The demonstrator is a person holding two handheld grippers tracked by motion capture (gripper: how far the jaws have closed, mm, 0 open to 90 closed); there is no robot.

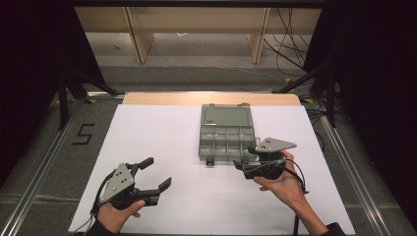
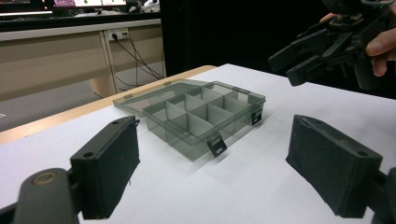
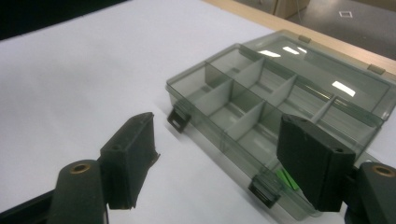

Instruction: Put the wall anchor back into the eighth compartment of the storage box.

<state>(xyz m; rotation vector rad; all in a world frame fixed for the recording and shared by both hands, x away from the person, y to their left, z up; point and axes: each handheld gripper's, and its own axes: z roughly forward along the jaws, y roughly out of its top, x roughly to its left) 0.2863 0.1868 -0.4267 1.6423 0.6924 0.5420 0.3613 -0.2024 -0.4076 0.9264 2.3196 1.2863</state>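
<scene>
On white table, organizer box lies open, lid flat back. Small green piece sits in near corner compartment. Your right gripper wide, empty, beside box. Left gripper wide, idle. Closing lid likely left.

Box: smoky grey-green see-thru plastic, lid same tint, latches black. Small bright green bit in the near compartment by the right jaw. Table cover: plain white, no pattern; far edge strip light wood tan. Left gripper: black body and jaws w/ grey plate on top. Right gripper: same, black w/ grey plate. Jaw pads matte black, brass-coloured rivet holes. Floor grey w/ a black "5" mark.
</scene>
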